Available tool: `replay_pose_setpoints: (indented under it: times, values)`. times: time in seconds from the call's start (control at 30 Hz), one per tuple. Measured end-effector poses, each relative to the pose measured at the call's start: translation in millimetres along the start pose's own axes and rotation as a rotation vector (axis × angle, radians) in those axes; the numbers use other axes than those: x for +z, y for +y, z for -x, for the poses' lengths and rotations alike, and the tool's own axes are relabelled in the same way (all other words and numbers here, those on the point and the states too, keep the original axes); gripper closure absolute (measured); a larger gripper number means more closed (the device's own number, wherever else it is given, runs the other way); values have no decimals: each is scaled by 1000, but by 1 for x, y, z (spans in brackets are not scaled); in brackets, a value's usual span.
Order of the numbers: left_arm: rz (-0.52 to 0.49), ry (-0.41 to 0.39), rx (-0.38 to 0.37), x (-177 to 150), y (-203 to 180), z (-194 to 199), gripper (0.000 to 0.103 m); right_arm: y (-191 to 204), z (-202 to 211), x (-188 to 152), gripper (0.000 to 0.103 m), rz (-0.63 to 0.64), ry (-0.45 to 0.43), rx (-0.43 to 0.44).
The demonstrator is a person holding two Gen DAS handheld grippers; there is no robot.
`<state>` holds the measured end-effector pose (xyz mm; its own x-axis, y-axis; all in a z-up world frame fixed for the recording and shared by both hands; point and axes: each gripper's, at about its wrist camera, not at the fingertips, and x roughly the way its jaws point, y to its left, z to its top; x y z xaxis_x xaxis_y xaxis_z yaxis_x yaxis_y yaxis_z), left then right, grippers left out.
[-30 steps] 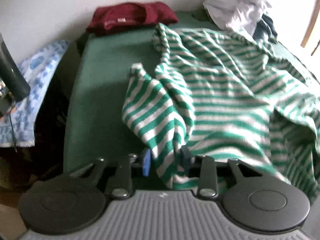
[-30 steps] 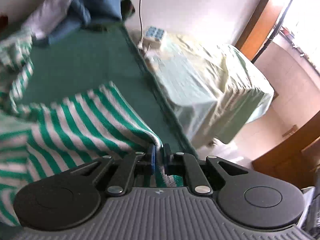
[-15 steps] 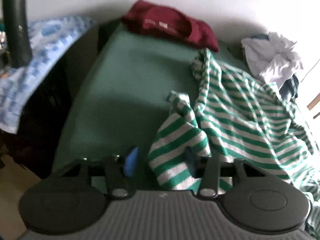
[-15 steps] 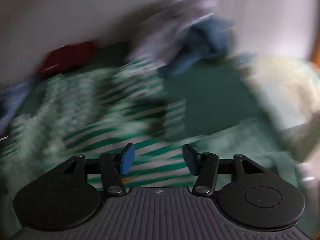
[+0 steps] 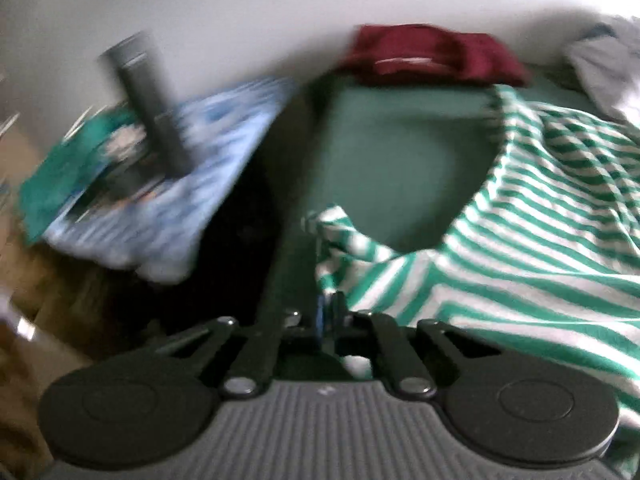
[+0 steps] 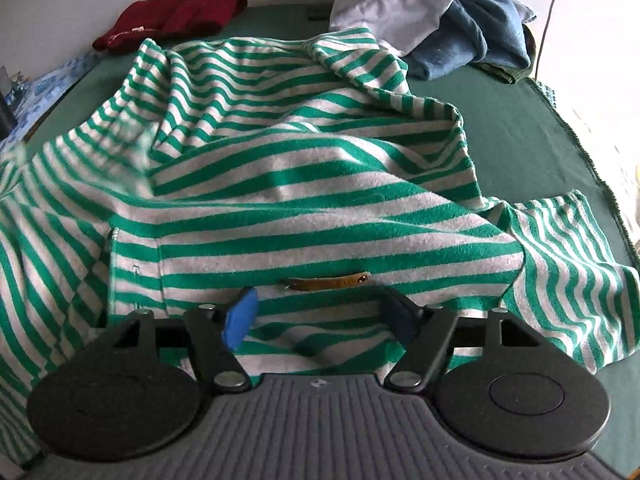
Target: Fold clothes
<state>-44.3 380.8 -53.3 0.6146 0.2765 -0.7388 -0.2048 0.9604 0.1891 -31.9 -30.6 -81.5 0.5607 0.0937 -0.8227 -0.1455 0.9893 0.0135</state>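
The green-and-white striped garment point(image 6: 304, 184), a soft, fleecy knit with a small tan tab near its hem, lies rumpled across the middle of the green cloth-covered surface point(image 6: 520, 120). The left gripper point(image 5: 328, 316) has its jaws pressed together on a bunched corner of it at the lower centre of its frame, while the right gripper point(image 6: 320, 316) is opening over the hem, pads clear. At the upper edge sit a folded maroon garment point(image 6: 176, 16) and a crumpled white and blue heap point(image 6: 440, 12).
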Motion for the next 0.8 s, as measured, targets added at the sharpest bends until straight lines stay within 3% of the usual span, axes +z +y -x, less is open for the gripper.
replay_pose_setpoints:
  times: [0.1, 0.17, 0.27, 0.3, 0.33, 0.4, 0.57, 0.73, 0.8]
  values:
    - [-50, 24, 278, -10, 23, 9, 102, 5, -2, 2, 22, 7, 0, 3]
    - [20, 76, 226, -13, 43, 7, 98, 9, -5, 3, 18, 22, -1, 0]
    - [205, 89, 21, -15, 65, 0, 96, 11, -6, 3, 13, 25, -6, 1]
    - [186, 71, -4, -15, 60, -5, 82, 12, -7, 3, 12, 28, -8, 0]
    - [167, 53, -28, -15, 54, -10, 76, 12, -8, 3, 11, 31, -11, 0]
    - [122, 19, -74, -14, 41, -19, 78, 12, -8, 2, 11, 35, -14, 3]
    - [-136, -57, -104, -14, -18, -12, 82, 9, -6, -1, 11, 44, -26, 15]
    - [-146, -91, -166, -4, -41, -7, 81, 10, -7, -3, 5, 37, -48, 12]
    - [-124, -103, -201, 4, -48, -8, 76, 10, -9, -3, 2, 33, -58, 11]
